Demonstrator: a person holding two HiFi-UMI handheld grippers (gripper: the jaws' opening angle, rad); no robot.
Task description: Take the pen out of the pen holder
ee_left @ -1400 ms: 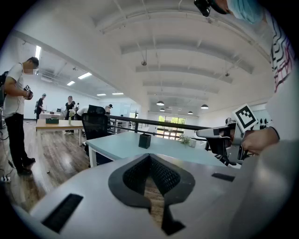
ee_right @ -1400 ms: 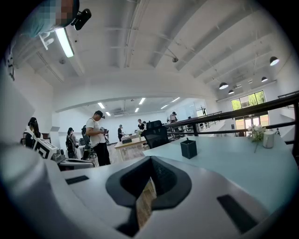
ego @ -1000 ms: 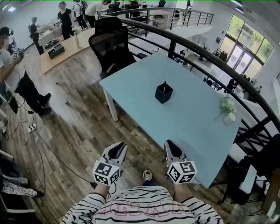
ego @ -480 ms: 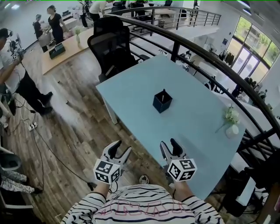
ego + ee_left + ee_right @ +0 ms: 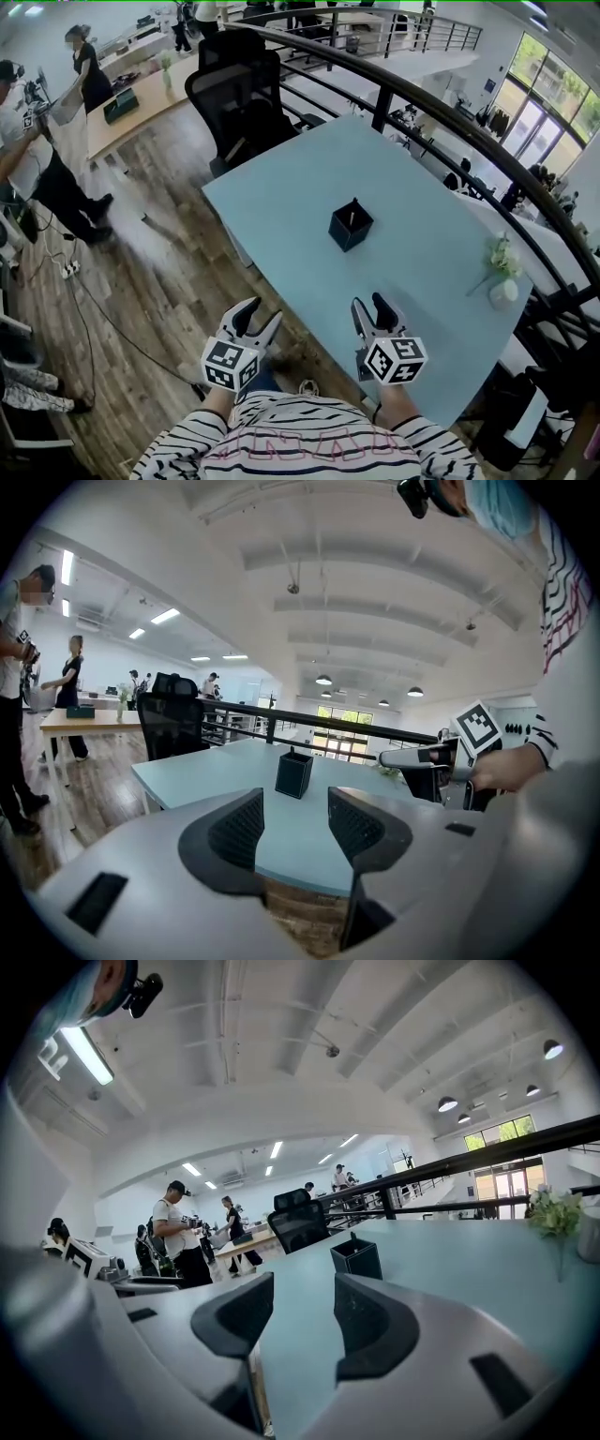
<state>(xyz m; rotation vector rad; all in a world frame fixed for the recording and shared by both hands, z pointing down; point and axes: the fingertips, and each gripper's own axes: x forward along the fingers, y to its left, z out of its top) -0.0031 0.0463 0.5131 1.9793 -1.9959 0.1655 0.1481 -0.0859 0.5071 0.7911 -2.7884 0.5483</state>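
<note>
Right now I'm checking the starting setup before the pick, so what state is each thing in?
pen holder: upright on the table, untouched.
pen: standing inside the pen holder, not yet taken out.
left gripper: jaws open, empty, over the floor.
right gripper: jaws open, empty, at the table's near edge.
flower vase: upright.
office chair: unoccupied.

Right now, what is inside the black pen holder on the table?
One pen stands in the pen holder, its tip just above the rim. The walls cover its lower part and the bottom, so anything else there cannot be seen.
</note>
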